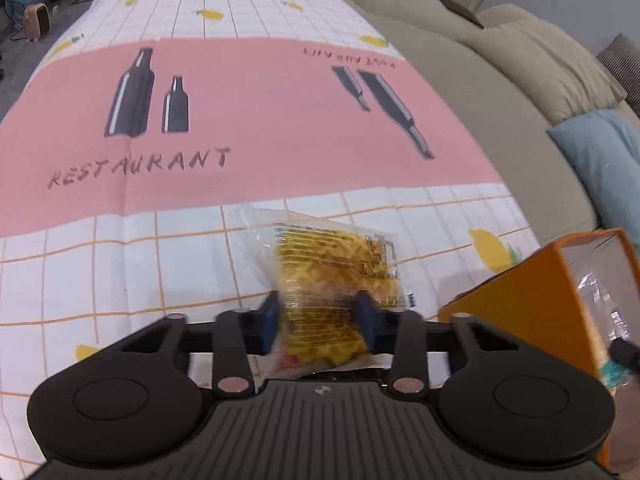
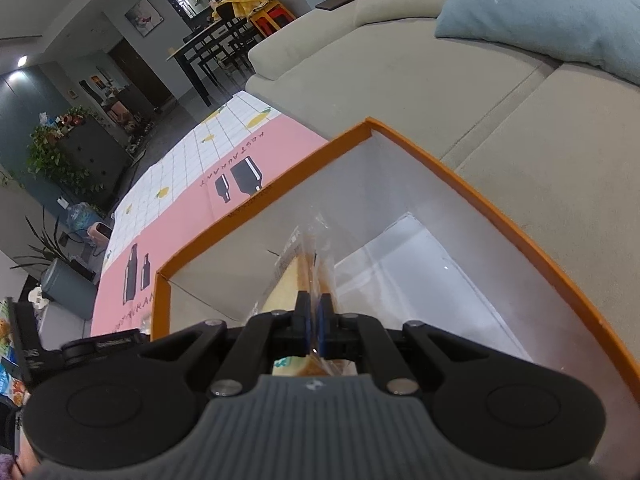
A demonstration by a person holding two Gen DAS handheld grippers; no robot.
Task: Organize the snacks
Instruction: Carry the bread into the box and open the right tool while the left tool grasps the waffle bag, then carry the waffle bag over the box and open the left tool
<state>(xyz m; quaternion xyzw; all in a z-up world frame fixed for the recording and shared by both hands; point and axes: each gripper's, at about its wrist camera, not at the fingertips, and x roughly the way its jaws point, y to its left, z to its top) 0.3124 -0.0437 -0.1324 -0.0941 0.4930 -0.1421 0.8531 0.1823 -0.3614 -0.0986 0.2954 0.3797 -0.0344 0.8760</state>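
Observation:
My left gripper is shut on a clear packet of yellow snacks, whose far end lies over the checked tablecloth. An orange box with a white inside stands just right of it. My right gripper is shut on a clear-wrapped pale cake slice and holds it over the inside of the orange box. The bare white floor of the box shows beyond the slice.
The table carries a pink and white cloth with bottle prints. A beige sofa with a blue cushion runs along the table's right side. A dining table and plants stand far off.

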